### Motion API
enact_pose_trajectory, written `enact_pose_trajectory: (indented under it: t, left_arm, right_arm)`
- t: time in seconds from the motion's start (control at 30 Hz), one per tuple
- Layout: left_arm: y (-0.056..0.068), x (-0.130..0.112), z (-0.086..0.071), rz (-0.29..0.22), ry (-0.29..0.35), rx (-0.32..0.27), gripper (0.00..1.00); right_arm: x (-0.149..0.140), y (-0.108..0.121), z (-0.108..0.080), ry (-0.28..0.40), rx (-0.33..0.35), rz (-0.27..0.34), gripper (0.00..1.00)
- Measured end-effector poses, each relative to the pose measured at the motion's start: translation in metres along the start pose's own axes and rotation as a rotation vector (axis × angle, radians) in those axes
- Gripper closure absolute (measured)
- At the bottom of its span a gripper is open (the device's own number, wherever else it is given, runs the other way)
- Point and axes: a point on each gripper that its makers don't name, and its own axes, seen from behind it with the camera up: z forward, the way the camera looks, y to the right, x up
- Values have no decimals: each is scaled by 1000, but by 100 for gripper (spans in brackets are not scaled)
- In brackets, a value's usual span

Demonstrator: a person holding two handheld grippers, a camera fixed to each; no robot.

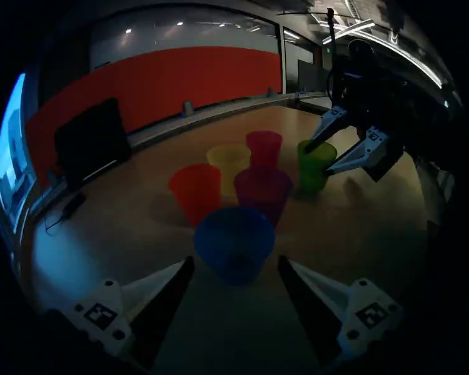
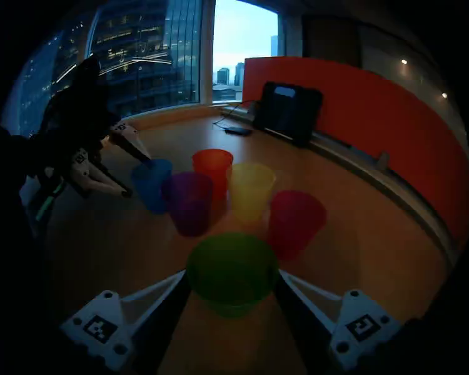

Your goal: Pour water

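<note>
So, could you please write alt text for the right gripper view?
A green cup sits between the fingers of the right gripper on a wooden table. Beyond stand a purple cup, yellow cup, red cup, orange cup and blue cup, the last flanked by the left gripper.

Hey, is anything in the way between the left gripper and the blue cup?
Nothing visible stands in the way. The blue cup stands right between the fingers of the left gripper, though I can't tell if they touch it. The purple cup sits just beyond it.
</note>
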Motion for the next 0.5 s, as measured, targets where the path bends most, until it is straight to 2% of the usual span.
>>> enact_pose_trajectory:
  t: [0.3,0.5]
  left_arm:
    - [1,7,-8,8,17,5,0]
    - [-1,12,-15,-9,37,18,0]
  right_arm:
    - [-7,-2,-1,-7,-6,13,8]
    - [-6,-2,-8,-3,-16,24,0]
